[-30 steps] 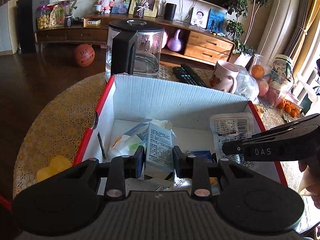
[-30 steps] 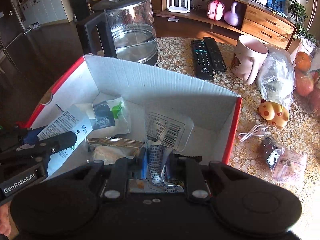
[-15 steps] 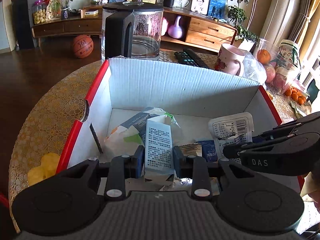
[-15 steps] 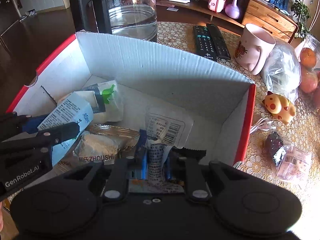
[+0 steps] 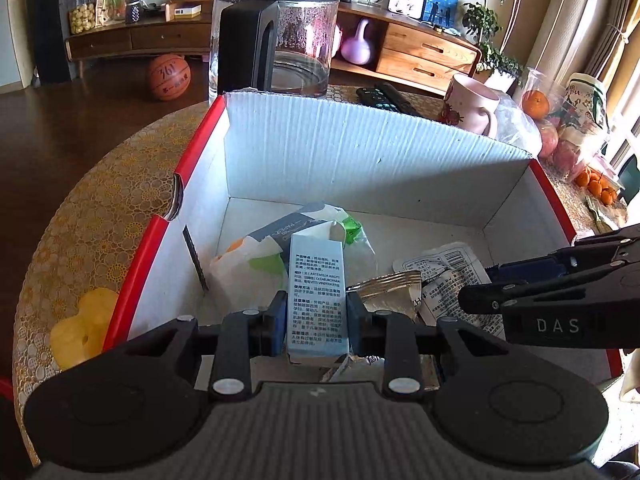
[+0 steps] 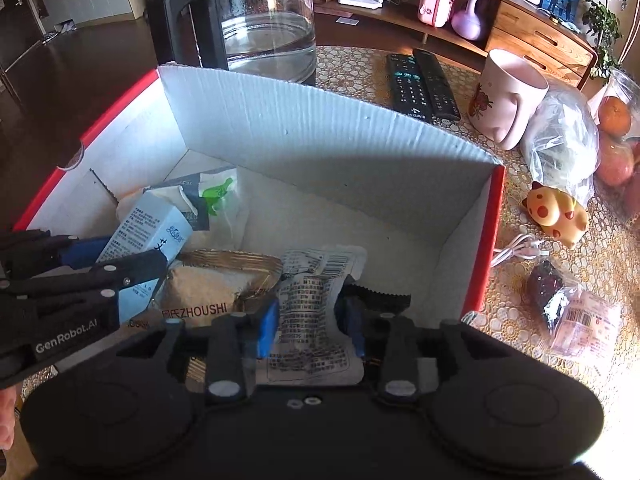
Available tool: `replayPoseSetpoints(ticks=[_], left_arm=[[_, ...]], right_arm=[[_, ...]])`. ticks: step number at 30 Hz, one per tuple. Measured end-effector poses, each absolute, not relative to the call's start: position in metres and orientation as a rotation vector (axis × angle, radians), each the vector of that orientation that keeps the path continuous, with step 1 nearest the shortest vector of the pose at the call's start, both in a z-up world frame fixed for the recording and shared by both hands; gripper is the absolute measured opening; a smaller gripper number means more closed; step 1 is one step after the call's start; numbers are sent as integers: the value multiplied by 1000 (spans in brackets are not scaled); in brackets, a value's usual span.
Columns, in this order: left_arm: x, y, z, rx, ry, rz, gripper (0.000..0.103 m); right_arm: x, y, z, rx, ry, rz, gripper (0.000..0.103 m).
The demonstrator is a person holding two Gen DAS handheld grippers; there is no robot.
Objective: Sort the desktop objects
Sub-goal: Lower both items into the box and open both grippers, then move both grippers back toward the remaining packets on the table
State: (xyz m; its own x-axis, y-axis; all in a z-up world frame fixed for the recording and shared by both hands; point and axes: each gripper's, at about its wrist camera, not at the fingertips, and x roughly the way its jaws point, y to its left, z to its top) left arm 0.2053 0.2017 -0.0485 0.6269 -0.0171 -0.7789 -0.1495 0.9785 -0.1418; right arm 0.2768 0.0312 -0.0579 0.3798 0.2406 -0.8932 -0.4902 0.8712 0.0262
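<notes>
Since a second ago we have let our right tool [image 6: 310,322] spread: its jaws were pinched on the white printed sachet [image 6: 316,300] and are now opening, with the sachet lying loose between them on the heap inside the box. Our left tool [image 5: 316,318] has sunk a little deeper into the same box and is clamped on the pale blue carton [image 5: 317,292], pads pressing on both of its sides, the carton upright with its torn top flap pointing away from us.

Just beside the sachet lies a gold-edged snack pack [image 6: 218,284] (lettered ZHOUSHI), and behind the carton sits a white tissue pack [image 5: 256,260] with green and orange marks. All of these rest in the red-edged cardboard box [image 6: 320,136], which stands on the lace-patterned tabletop [image 5: 100,200].

Outside the box, a glass kettle [image 6: 256,28] stands just behind its far wall. To the right we see two remote controls [image 6: 420,84] side by side, a pink mug [image 6: 508,96], a clear bag [image 6: 560,136], a small yellow toy [image 6: 554,212], a white cable [image 6: 520,248] and a wrapped snack [image 6: 576,312]. A yellow toy [image 5: 82,326] lies left of the box.
</notes>
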Motion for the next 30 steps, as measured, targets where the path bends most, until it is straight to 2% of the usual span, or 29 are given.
replayPoseSetpoints(ticks=[1,12,25,27,28,29,30], left_arm=[[205,201,-49,-197,892,77,29],[205,199,-46,-209,911,91,30],[195,201,-36,-243,908,114,31],[193,201,-36,-241,903,115,40],[191,200,-35,-235,896,110,60],[190,199,-34,-231,889,99,66],[189,198,-32,-226,886,95,66]], right_arm=[[275,31,-56,-259,1079,478,50],[259,20,-30,-226,1055,530,64],[236,-9,2,-155,1016,584,69],[232,-14,7,-151,1009,590,70],[230,-16,9,-150,1006,590,70],[229,-19,11,-147,1003,591,70],[227,-22,13,-143,1000,593,70]])
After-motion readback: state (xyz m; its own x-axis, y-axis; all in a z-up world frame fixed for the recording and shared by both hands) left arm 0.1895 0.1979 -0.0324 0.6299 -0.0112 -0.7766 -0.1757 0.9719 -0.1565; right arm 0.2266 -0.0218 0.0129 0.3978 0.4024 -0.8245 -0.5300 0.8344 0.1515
